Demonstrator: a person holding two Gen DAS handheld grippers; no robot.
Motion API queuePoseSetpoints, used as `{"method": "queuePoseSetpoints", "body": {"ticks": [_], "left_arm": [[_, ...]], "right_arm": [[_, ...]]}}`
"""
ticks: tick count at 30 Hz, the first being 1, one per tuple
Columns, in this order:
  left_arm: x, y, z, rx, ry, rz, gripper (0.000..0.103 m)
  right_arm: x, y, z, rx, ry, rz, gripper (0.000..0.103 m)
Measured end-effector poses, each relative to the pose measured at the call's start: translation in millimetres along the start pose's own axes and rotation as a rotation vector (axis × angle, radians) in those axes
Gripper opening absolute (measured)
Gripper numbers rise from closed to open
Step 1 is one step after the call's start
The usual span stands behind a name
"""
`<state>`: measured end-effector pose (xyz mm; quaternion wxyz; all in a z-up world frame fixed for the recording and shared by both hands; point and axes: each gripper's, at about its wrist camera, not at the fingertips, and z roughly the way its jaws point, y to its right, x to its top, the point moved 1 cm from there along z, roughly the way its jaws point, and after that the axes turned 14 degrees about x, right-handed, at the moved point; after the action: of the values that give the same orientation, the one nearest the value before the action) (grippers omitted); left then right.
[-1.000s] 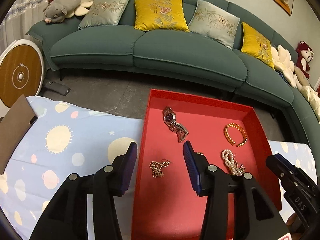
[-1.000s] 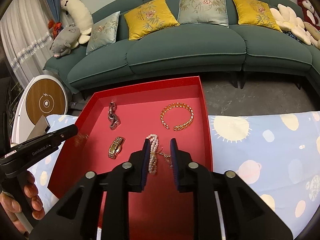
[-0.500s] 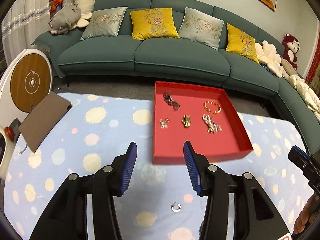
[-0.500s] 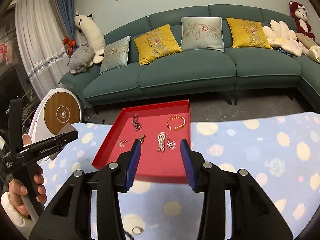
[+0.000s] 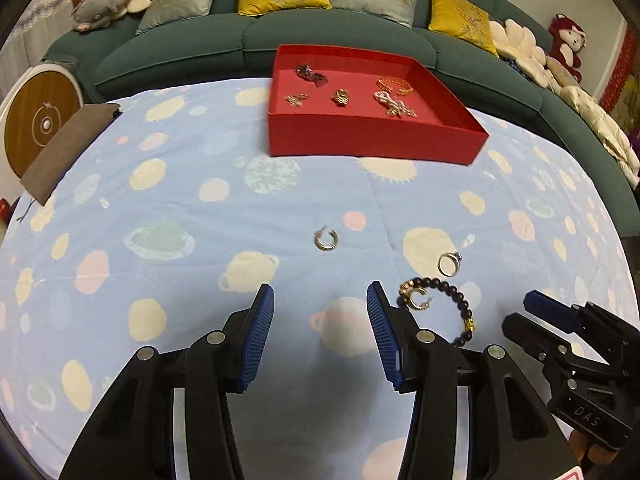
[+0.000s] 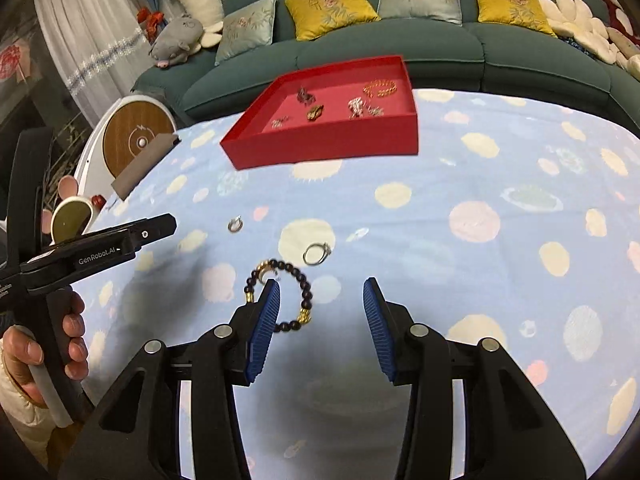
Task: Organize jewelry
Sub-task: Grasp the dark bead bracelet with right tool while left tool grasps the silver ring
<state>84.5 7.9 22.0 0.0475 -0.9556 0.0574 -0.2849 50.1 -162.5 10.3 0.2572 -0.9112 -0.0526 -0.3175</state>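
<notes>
Both grippers, left (image 5: 320,332) and right (image 6: 322,326), gape wide, empty. Near the red tray (image 5: 372,136), that beaded bracelet (image 6: 280,296) overlaps a gold earring (image 5: 416,298); grabbing one risks dragging both.

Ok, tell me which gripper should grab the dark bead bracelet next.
Right. The right gripper is open with the bead bracelet at its left fingertip; the left gripper, also open, points beside it.

Red tray (image 5: 372,136); pale-blue cloth (image 5: 180,200), pastel planet print; dark-beaded bracelet (image 6: 298,280), gold accents; teal sofa (image 5: 340,28).
</notes>
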Motion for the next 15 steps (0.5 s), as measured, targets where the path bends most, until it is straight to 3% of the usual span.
{"method": "queuePoseSetpoints", "body": {"ticks": [6,15], "left_arm": [[2,9,6,-0.007,-0.002,0.017,0.046],[-6,19,16,-0.037,-0.042,0.043,0.046]], "right_arm": [[-7,-3,18,-0.007,-0.03,-0.03,0.039],[-6,-8,47,-0.018,-0.075,-0.088,0.025]]}}
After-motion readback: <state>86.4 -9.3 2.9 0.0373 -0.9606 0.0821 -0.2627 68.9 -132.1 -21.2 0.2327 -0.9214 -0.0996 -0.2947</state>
